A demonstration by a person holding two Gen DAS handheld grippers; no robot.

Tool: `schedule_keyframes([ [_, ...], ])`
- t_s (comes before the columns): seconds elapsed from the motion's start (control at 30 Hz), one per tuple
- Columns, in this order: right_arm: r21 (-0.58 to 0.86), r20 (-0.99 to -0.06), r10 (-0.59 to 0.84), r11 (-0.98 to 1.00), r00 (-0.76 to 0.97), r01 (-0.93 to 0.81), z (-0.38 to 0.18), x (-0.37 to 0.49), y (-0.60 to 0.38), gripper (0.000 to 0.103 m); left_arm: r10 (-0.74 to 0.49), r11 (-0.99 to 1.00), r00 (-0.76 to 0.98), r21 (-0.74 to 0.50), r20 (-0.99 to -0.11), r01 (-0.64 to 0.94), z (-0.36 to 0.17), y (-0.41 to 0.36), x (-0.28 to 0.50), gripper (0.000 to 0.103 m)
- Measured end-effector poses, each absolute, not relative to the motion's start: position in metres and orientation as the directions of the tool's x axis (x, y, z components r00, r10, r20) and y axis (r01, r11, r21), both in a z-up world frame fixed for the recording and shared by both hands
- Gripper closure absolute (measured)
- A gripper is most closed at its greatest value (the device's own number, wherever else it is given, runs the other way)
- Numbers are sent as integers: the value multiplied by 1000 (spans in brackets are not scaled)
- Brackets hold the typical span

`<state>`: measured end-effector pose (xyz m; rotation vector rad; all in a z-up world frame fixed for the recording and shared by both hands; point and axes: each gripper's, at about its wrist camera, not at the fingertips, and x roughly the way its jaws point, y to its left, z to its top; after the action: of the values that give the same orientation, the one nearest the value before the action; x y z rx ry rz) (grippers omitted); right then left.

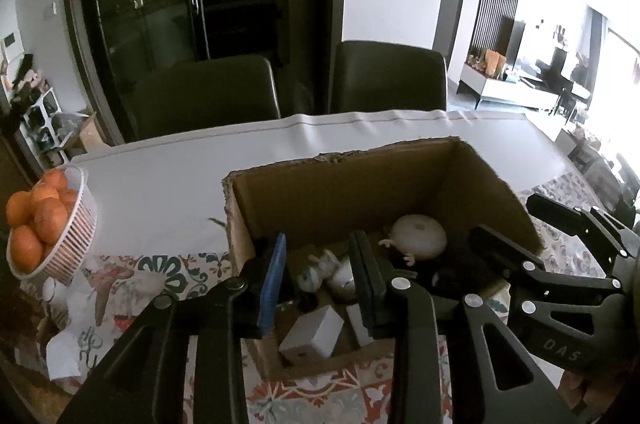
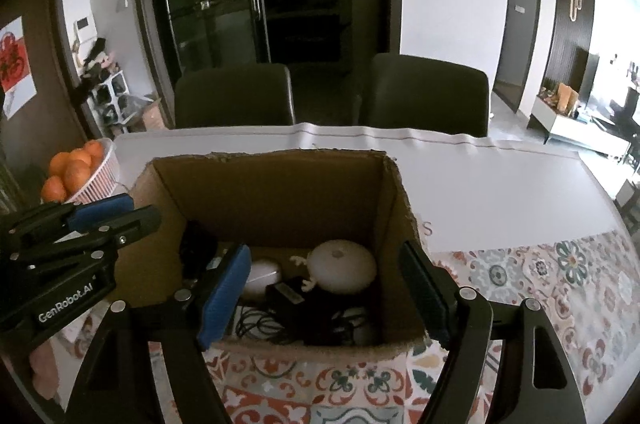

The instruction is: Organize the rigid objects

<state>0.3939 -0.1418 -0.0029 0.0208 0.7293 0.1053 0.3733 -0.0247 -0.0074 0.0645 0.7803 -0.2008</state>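
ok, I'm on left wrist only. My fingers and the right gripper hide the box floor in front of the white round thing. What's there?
Observer: A black block, probably a power adapter, just in front of the white round figure.
Operator: Anything loose by it?
Observer: Black cables coiled near the front wall of the cardboard box.
Operator: Right gripper carrying anything?
Observer: No. The right gripper is open, nothing between its pads.

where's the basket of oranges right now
The basket of oranges sits on the table at the far left in both wrist views, left of the cardboard box.
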Motion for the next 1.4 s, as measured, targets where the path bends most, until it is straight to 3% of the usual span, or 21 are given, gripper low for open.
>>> schedule_keyframes([
  [0.37,61,-591,68,997,804,-39,35,329,-147,25,-130,984,766,11,-629,176,34,-18,296,55],
  [0.6,61,-546,49,998,837,-18,56,276,-143,21,-83,989,820,57,-567,140,56,-12,239,33],
  [0.67,58,-540,41,998,841,-12,59,261,-142,20,-75,989,829,63,-555,131,60,-10,225,32],
  [0.73,48,-527,30,999,849,-5,62,247,-141,20,-68,989,837,70,-543,127,63,-8,212,21],
  [0.87,30,-491,6,999,871,11,69,216,-138,17,-70,990,848,65,-525,122,65,-3,185,16],
  [1.0,15,-468,-11,1000,884,21,74,192,-133,15,-66,991,856,67,-513,116,64,0,164,4],
  [1.4,24,-452,-7,1000,892,20,71,145,-123,10,-40,994,875,73,-482,86,61,13,112,0],
])
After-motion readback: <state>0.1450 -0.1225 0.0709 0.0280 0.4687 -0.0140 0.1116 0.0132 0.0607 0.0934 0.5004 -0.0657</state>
